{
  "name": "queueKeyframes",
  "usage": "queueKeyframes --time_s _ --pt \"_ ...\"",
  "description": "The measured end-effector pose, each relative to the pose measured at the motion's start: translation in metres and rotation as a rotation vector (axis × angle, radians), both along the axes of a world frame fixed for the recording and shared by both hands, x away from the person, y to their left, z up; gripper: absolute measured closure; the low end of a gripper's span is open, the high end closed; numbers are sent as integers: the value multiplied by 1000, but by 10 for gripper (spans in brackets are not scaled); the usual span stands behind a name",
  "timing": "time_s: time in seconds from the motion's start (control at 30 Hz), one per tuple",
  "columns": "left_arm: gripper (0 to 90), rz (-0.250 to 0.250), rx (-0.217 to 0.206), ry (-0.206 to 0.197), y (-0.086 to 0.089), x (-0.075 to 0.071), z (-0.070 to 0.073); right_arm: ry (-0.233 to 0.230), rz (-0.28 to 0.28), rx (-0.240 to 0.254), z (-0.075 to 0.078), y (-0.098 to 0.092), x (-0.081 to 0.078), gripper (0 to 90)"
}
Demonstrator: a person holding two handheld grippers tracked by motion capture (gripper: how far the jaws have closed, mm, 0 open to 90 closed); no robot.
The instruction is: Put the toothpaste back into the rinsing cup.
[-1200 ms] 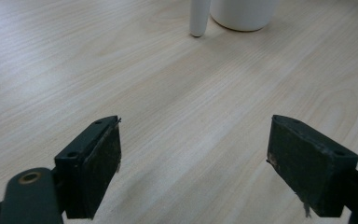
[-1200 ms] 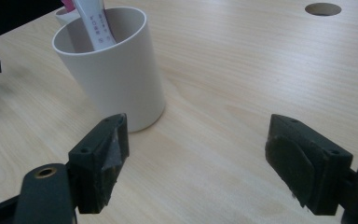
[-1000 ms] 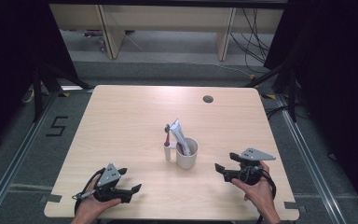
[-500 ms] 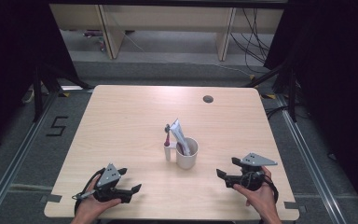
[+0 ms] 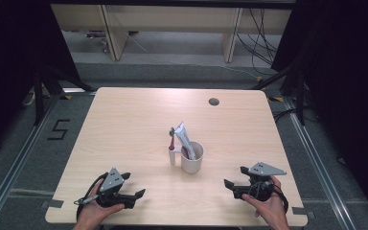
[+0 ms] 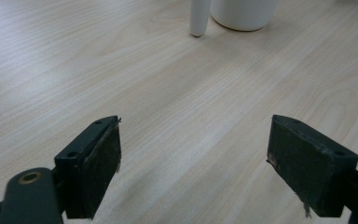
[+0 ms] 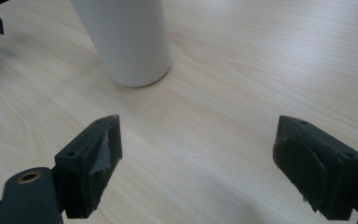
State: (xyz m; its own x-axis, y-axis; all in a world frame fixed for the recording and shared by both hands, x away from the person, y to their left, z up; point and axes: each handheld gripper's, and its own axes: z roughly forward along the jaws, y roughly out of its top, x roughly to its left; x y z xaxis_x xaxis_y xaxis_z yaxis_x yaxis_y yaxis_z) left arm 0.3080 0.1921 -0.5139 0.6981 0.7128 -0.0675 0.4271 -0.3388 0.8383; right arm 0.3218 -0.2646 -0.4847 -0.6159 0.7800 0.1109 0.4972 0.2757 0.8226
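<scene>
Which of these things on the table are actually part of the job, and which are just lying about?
Part of the job:
- white cup
- tube leaning in the cup
- toothbrush in the small holder on its side
- left gripper and right gripper, both open and empty

Just there:
- dark round hole in the table
</scene>
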Motion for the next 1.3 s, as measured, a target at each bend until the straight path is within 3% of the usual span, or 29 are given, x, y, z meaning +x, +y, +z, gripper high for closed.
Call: queueKeyframes --time_s 0.03,0.13,0.23,0.27,0.43,0.6,0.63,0.67,0.73,0.8,0.87,1.0,1.1,1.3 --pt "170 0 0 0 0 0 0 23 -6 19 0 1 -2 165" --pt "170 0 0 0 0 0 0 31 -12 9 0 -1 -6 166" --pt "171 -1 1 1 0 0 0 13 -9 -7 -2 -2 -7 165" --pt "170 -1 1 1 0 0 0 37 -11 2 -1 -2 -9 165" --pt "170 -1 1 1 0 0 0 17 -2 -29 -3 -5 -12 165" --pt "170 0 1 1 0 0 0 39 -12 -30 -4 -5 -17 165" --pt "170 0 0 1 0 0 0 25 -4 -44 -4 -6 -16 165" --pt "170 -1 1 1 0 0 0 45 -10 -29 -4 -5 -18 165" --pt "171 0 -1 2 0 0 0 31 -7 -56 -5 -7 -18 165" --pt "170 0 0 3 0 0 0 53 -15 -34 -5 -6 -21 165" --pt "170 0 0 2 0 0 0 31 -9 -61 -6 -8 -20 165" --pt "170 1 0 4 0 0 -1 61 -16 -51 -7 -8 -24 165" --pt "170 -2 1 6 0 0 -1 42 -14 -72 -7 -10 -24 165" --pt "170 -2 -2 6 0 0 -1 59 -14 -73 -7 -11 -25 165"
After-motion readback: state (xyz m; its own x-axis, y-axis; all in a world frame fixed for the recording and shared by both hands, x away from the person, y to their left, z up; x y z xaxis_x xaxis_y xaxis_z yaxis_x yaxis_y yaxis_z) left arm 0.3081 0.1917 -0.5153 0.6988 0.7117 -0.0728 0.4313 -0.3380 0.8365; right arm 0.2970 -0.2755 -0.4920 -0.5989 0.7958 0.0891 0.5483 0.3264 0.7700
